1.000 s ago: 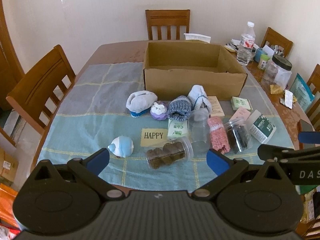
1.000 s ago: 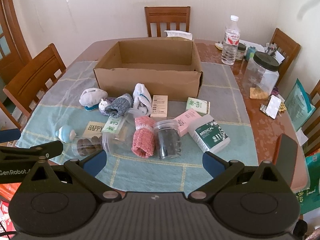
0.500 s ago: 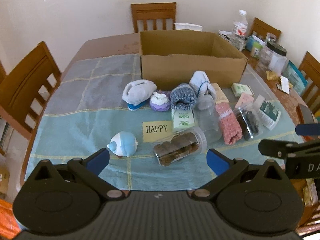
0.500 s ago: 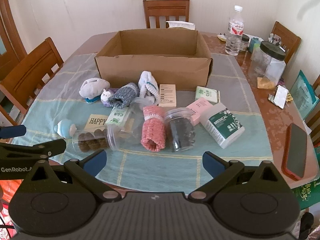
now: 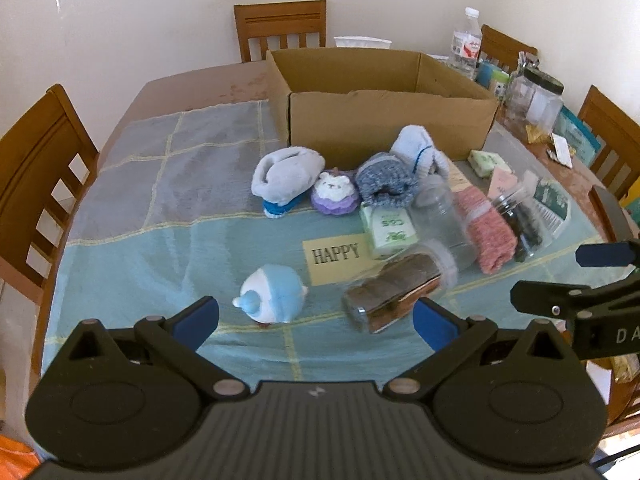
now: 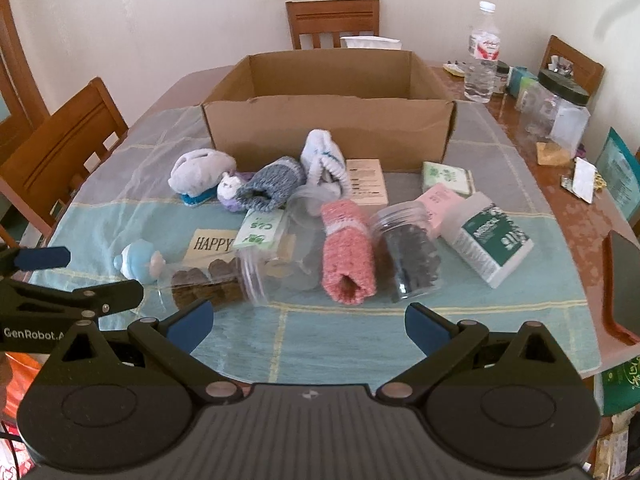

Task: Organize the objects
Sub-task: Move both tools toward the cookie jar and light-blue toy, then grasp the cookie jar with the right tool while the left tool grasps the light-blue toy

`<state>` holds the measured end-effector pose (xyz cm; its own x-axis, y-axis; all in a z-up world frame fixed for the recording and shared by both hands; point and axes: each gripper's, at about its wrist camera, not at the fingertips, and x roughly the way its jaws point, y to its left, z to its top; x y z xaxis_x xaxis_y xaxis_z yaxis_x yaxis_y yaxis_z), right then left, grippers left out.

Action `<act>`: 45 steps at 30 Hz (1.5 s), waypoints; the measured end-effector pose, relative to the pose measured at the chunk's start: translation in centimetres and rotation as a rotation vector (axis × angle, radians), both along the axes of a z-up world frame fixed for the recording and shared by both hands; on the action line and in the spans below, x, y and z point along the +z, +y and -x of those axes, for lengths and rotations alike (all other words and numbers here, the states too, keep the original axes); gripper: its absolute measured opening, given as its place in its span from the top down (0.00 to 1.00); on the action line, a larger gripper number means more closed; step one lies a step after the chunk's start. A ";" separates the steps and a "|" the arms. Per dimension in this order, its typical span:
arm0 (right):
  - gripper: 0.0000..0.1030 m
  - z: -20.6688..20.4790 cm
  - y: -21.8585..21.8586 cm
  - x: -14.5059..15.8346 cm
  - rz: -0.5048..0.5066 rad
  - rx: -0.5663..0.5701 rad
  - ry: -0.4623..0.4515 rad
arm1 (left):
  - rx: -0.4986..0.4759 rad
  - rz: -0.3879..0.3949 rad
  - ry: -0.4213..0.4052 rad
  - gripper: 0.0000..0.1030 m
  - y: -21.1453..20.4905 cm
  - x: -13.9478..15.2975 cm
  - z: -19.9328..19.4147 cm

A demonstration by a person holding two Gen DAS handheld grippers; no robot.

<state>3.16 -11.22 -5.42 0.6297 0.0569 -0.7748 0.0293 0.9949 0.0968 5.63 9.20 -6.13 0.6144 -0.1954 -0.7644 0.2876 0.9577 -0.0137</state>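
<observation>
Left gripper (image 5: 316, 318) nearer "HAPPY" card (image 5: 338, 258) — "MEDICAL" box (image 6: 494, 240), probably

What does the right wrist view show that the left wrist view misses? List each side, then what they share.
Only the right wrist view shows the inside of the cardboard box, no items visible in it, and the whole tan box lying beside the white socks.

Only the left wrist view shows the purple toy fully, and the right gripper from the side.

Both show the HAPPY card, the pink sock roll, the blue toy and both grippers open, holding nothing.
</observation>
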 end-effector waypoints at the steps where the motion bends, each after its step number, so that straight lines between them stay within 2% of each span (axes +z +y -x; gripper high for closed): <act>1: 0.00 -0.1 0.2 -0.2 0.001 0.002 -0.001 | -0.001 -0.005 0.001 0.00 0.4 -0.2 -0.2; 10: 0.00 -0.7 1.3 -2.2 -0.007 0.006 0.003 | 0.008 -0.058 0.022 0.00 3.1 -2.4 -2.3; 24: 0.00 -2.0 4.0 -4.3 -0.034 0.056 0.007 | -0.059 -0.015 0.064 0.00 3.9 -5.5 -6.1; 28: 0.00 -2.5 5.1 -4.9 -0.014 0.086 0.011 | -0.066 -0.029 0.066 0.00 4.0 -6.4 -6.8; 37: 0.00 -3.7 6.9 -5.4 0.014 0.096 0.009 | -0.066 -0.040 0.083 0.00 7.0 -6.6 -6.6; 45: 0.00 -5.3 8.5 -6.1 0.039 0.104 0.010 | -0.089 -0.008 0.094 0.01 8.4 -6.3 -6.5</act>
